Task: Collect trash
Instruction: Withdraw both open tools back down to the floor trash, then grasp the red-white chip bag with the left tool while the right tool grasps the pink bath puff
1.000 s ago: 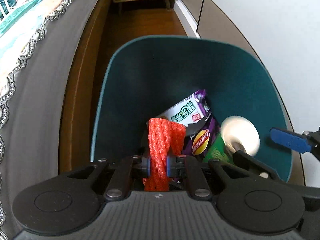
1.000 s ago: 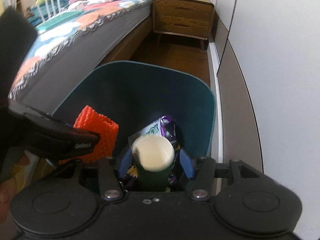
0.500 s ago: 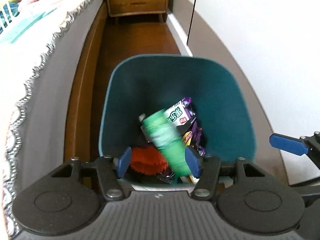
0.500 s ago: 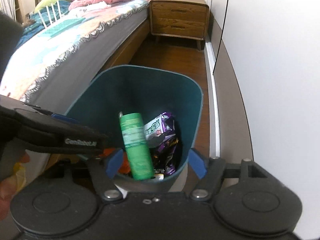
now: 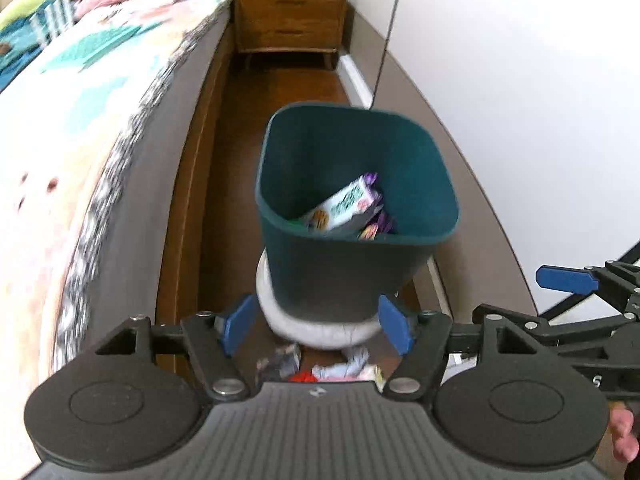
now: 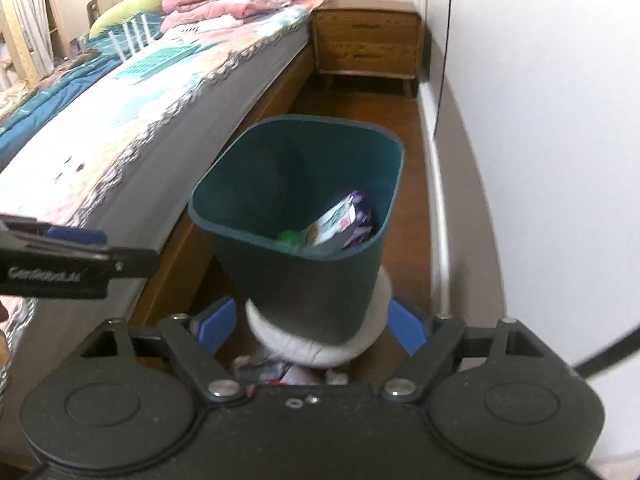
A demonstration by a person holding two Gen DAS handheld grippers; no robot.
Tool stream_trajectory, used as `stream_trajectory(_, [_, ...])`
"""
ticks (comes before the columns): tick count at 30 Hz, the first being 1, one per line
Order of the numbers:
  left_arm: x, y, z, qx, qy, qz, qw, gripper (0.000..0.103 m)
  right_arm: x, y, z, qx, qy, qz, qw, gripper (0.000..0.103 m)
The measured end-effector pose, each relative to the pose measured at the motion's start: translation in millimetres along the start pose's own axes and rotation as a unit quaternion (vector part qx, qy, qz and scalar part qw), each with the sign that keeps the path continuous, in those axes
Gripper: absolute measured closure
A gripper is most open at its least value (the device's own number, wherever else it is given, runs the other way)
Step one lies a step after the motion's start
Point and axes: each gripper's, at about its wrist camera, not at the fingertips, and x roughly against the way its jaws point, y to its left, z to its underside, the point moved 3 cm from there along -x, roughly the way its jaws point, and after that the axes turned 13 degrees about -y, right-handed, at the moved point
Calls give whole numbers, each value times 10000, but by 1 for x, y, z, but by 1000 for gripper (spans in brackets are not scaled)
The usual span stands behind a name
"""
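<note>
Left gripper (image 6: 60, 264), seen left of teal bin (image 6: 304, 292): white lettering on black side, probably "GenRobot.AI", blurred. Snack wrapper (image 6: 336, 222) inside bin: print illegible.

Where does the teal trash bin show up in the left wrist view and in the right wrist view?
Left wrist: teal trash bin sits centre, slightly right, above the open blue fingertips.
Right wrist: teal trash bin sits centre, slightly left, wrappers visible inside.
Shared landmark: the wooden nightstand stands beyond the bin at the top of both views.
</note>
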Motion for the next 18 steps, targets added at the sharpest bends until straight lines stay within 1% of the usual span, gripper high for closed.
stream_trajectory(1, [2,2,10,31,69,-58,10000,27,0,2,7,53,33,-15,10000,16])
stream_trajectory(3, [2,5,28,111,123,-220,9996,24,-6,4,23,132,188,-19,9997,13])
stream_trajectory(5, [-3,8,47,168,257,-344,9989,24,-17,4,38,133,393,-86,9991,13])
stream_trajectory(9, [-17,12,84,344,576,-583,9960,24,-44,5,66,100,705,-140,9974,6])
stream_trajectory(12, [-34,13,115,498,954,-729,9915,24,-69,7,87,104,984,-208,9949,6])
stream_trajectory(15, [-55,11,151,585,1418,-814,9848,24,-96,9,112,106,1294,-267,9912,6])
stream_trajectory(18, [-78,3,192,408,1882,-847,9776,24,-120,7,136,88,1569,-325,9870,6])
